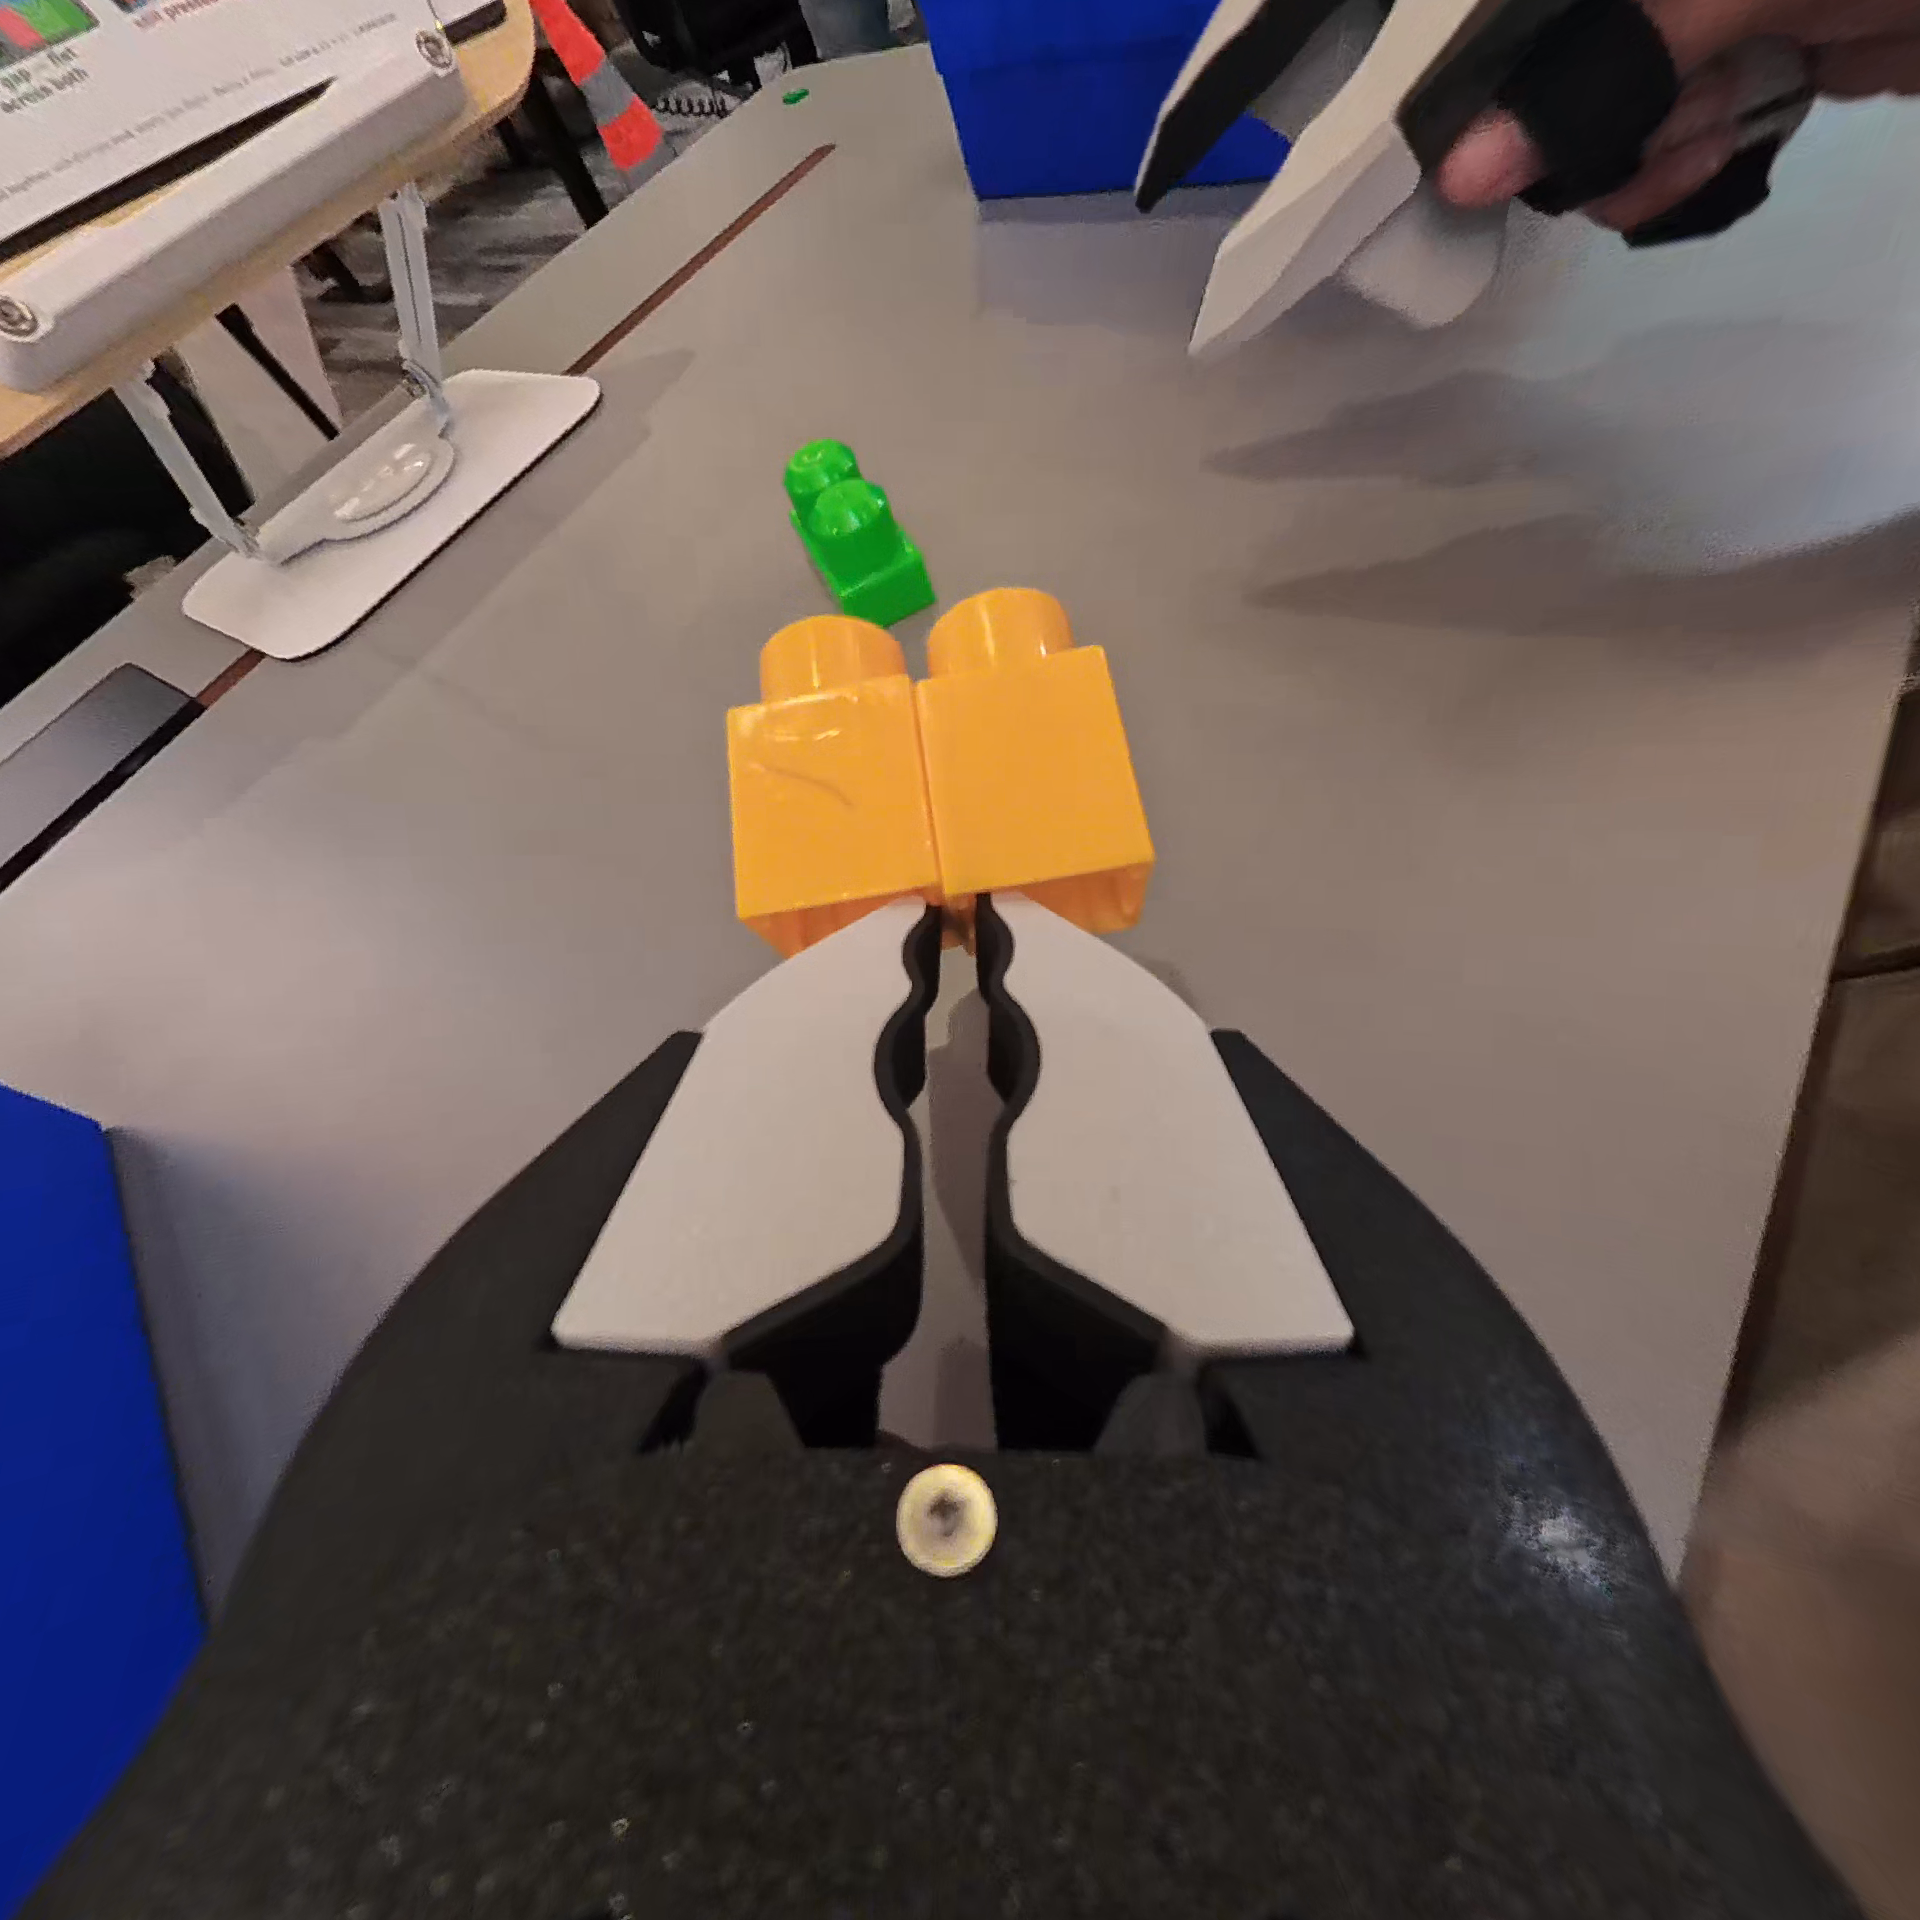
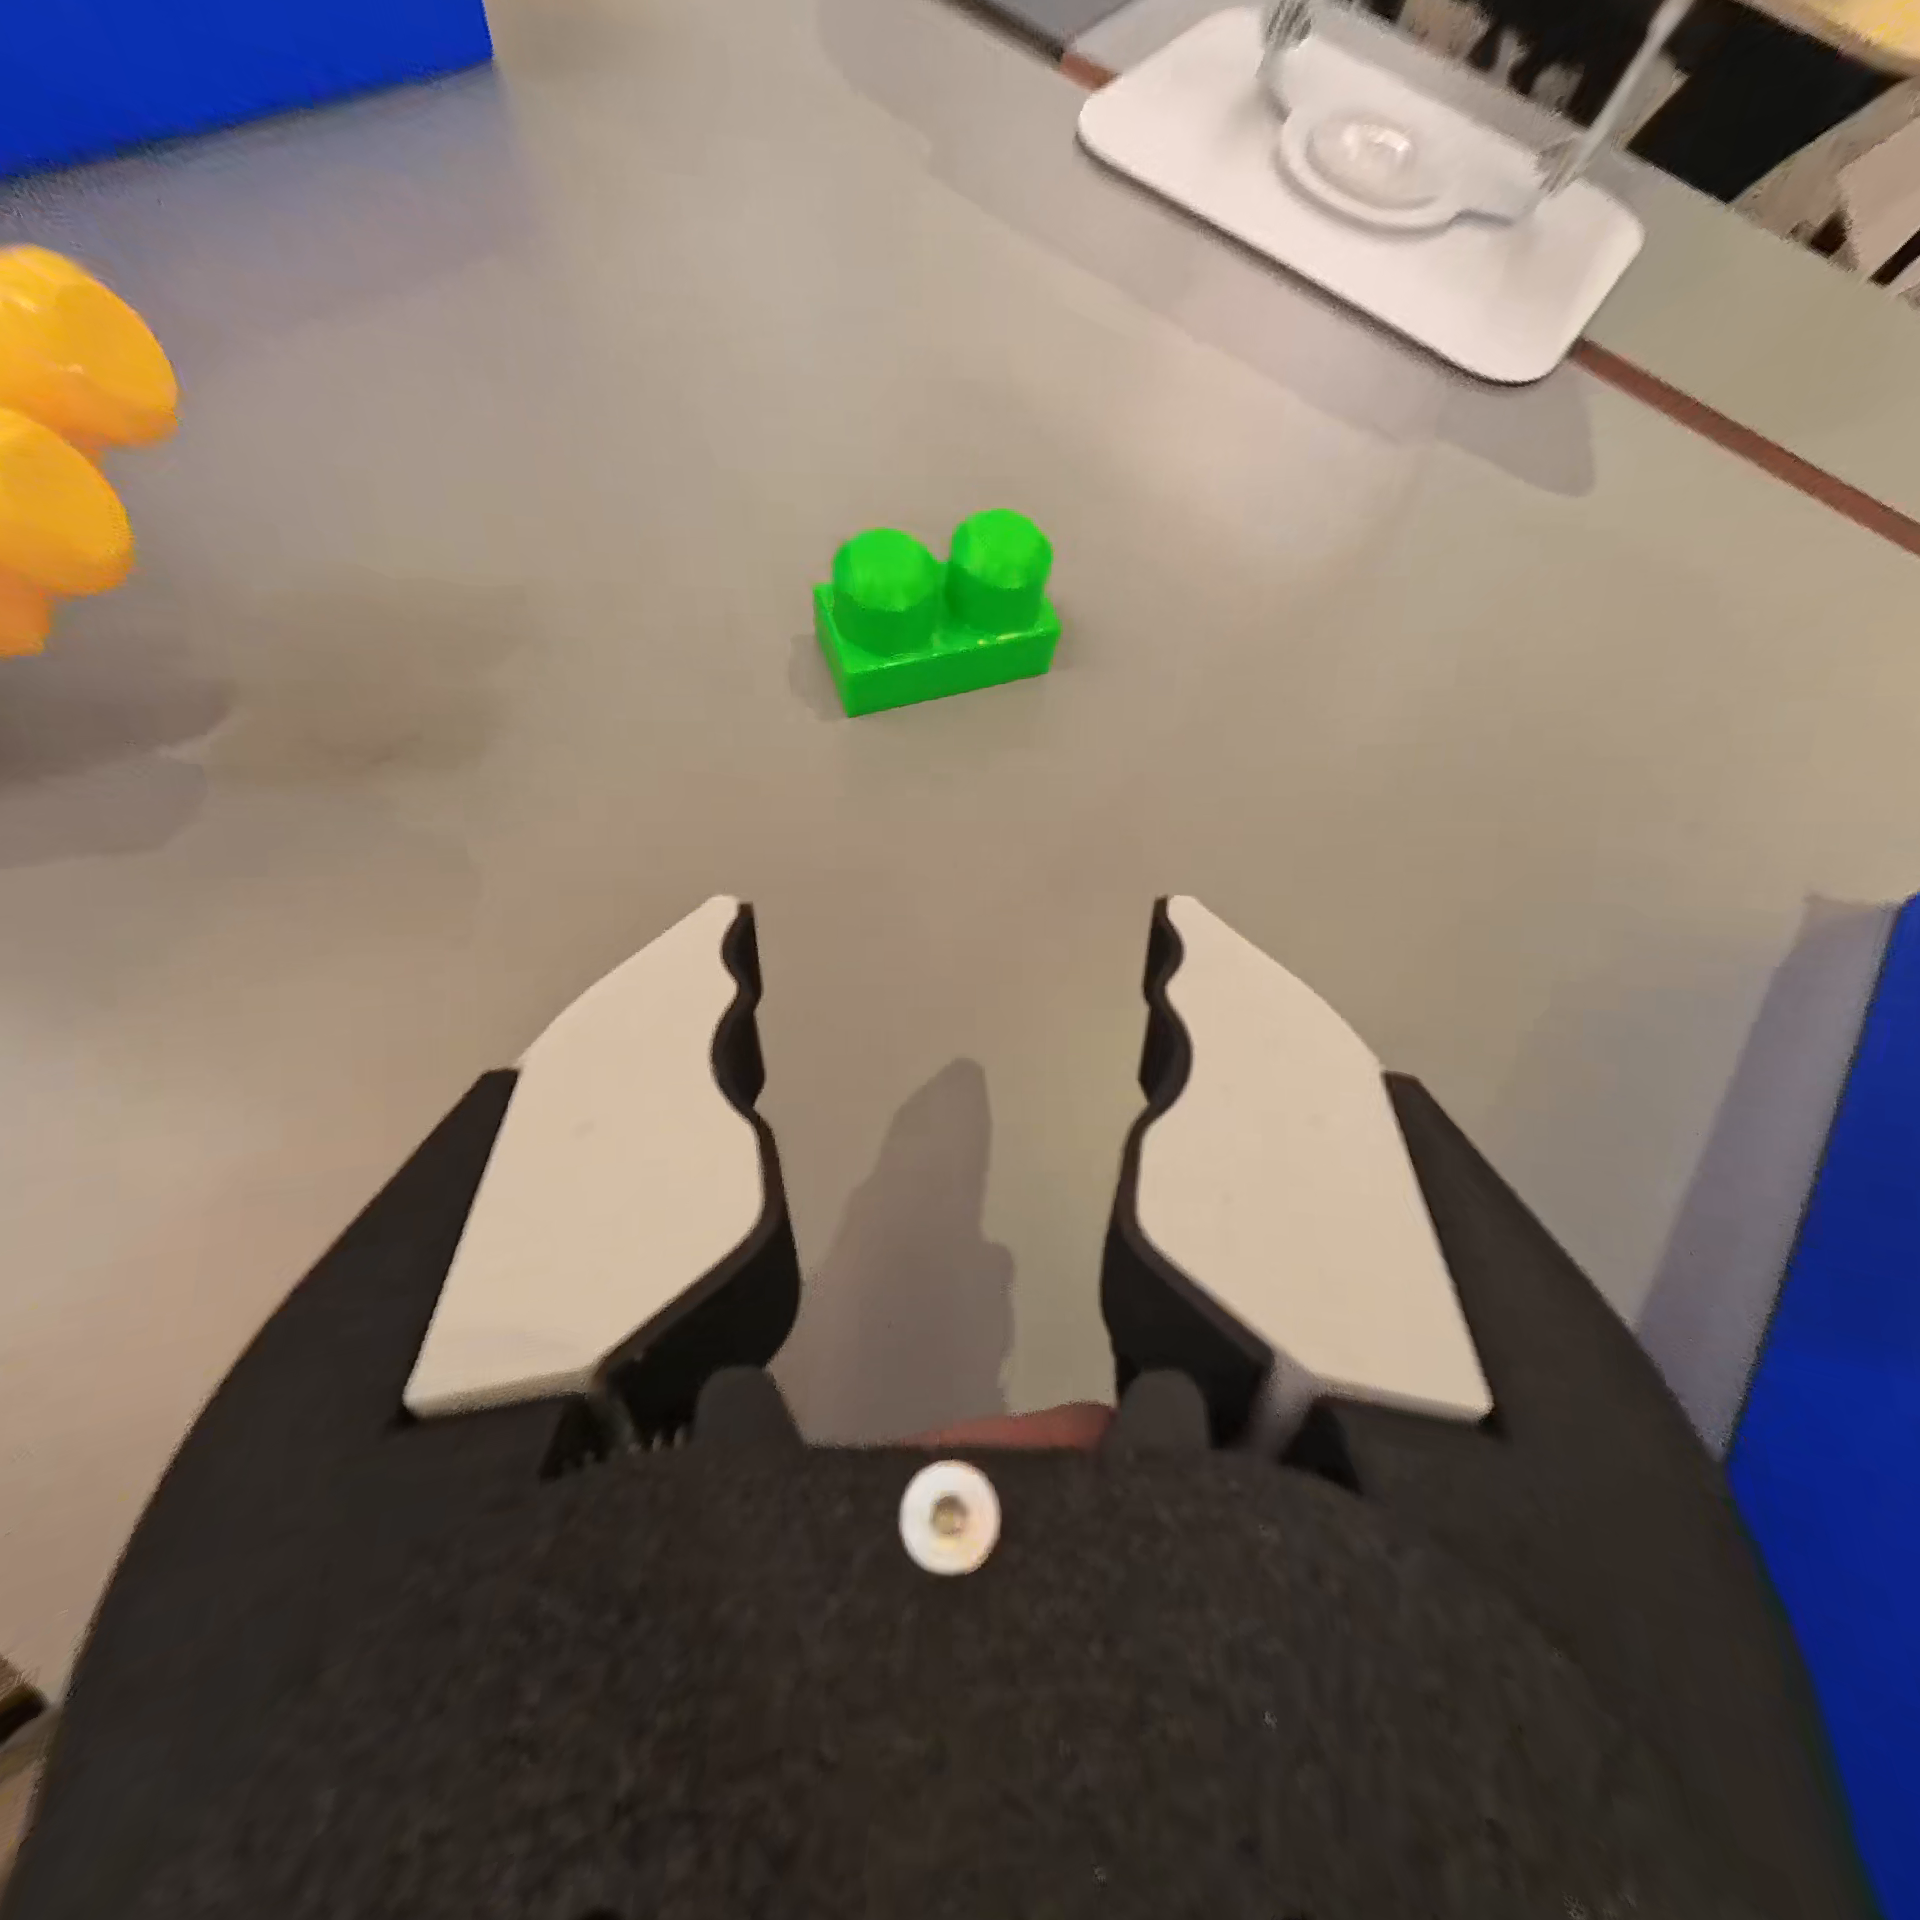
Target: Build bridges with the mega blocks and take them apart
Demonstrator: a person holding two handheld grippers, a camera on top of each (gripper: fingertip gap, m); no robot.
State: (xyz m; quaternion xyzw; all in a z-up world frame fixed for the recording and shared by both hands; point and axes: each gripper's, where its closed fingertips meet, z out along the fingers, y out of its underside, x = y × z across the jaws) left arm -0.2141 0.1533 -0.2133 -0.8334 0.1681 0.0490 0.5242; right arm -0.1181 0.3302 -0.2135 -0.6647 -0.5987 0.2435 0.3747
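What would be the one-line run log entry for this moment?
left gripper: shut on orange blocks | right gripper: open, empty | green block: on table, ahead of right jaws

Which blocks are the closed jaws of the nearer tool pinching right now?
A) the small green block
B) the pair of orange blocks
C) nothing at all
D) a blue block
B: in the left wrist view the left gripper has its jaws nearly together on the bottom edge of the orange blocks, while the green block sits apart on the grey table and the right gripper hangs open with nothing in it.
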